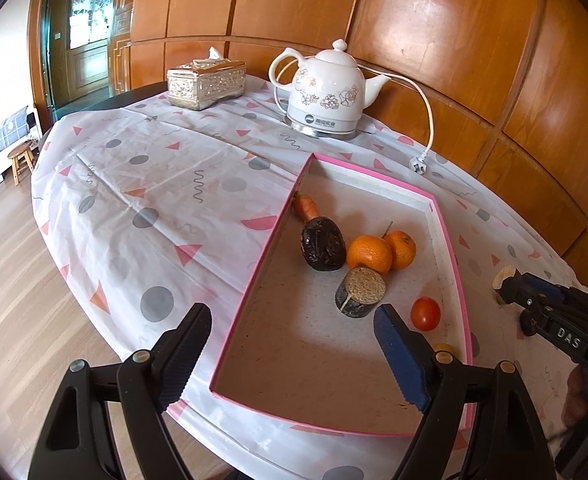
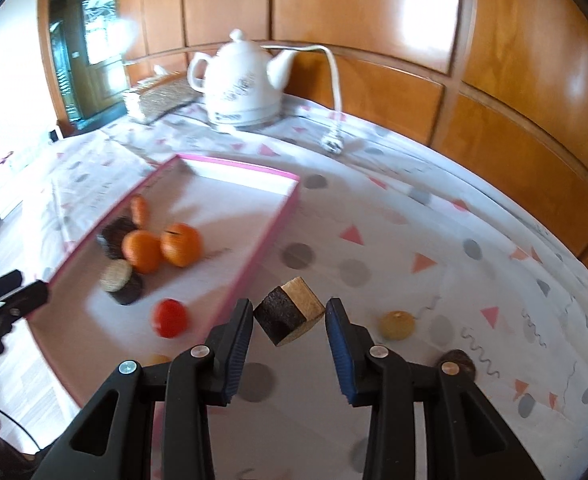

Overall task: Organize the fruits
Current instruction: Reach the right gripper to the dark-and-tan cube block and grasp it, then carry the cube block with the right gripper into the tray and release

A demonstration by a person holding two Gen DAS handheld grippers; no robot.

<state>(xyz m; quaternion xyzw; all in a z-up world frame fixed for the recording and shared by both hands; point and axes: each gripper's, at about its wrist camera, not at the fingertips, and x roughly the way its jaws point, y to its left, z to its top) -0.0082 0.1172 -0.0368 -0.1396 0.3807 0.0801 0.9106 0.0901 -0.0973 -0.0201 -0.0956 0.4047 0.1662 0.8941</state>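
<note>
A pink-rimmed tray [image 1: 450,236] [image 2: 269,236] lies on the table. In it are a carrot [image 1: 306,207], a dark fruit [image 1: 323,243], two oranges [image 1: 369,253] [image 2: 181,245], a dark cut piece with a tan face [image 1: 361,291] [image 2: 121,281] and a red tomato [image 1: 425,313] [image 2: 169,317]. My left gripper [image 1: 289,354] is open and empty above the tray's near end. My right gripper [image 2: 289,354] is open, its fingers on either side of a dark block with a wooden face [image 2: 289,316] on the cloth right of the tray; whether they touch it is unclear. The right gripper also shows in the left wrist view [image 1: 502,284].
A small yellow fruit [image 2: 396,324] and a dark round piece [image 2: 458,360] lie on the cloth to the right. A white kettle [image 1: 326,88] with cord and plug [image 1: 418,167] and a silver tissue box [image 1: 205,82] stand at the back. Wood panelling is behind; the table edge drops off at left.
</note>
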